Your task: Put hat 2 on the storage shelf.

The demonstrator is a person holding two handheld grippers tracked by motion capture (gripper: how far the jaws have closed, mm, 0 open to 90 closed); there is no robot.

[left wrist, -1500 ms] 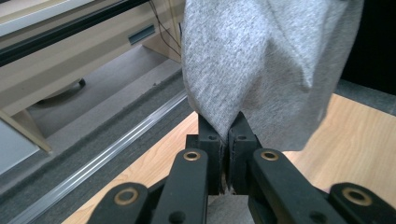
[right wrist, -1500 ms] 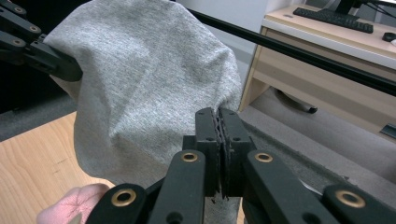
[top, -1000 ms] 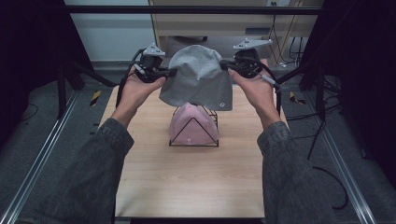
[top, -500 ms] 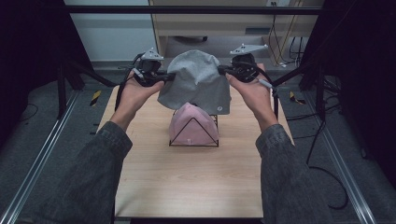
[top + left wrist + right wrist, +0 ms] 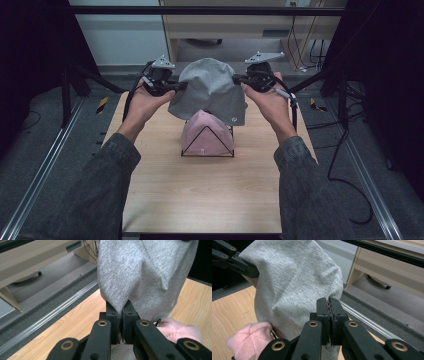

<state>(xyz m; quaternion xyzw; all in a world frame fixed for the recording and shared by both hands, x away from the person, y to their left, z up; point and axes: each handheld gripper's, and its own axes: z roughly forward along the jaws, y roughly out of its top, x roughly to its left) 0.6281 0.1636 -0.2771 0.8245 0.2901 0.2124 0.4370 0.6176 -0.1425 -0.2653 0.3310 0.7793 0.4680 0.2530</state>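
**Grey beanie held up between both grippers, above the pink one**

We hold the grey beanie stretched between our two grippers, lifted clear of the surface near its far edge. The left gripper has its fingers closed on the beanie's left edge; in the left gripper view the grey knit is pinched in the narrow slit between the two black pads and rises from there. The right gripper has its fingers clamped on the opposite edge, the fabric running up and away from them toward the other gripper. The beanie hangs open side down, its crown rounded at the top, a small pale mark near its lower right hem.

Directly below it stands a black wire stand, a triangle in outline, with a pink beanie draped over it. The grey hem overlaps the top of the pink beanie in the high view; we cannot tell whether the two touch. The stand sits about midway between the left and right edges, toward the far edge.
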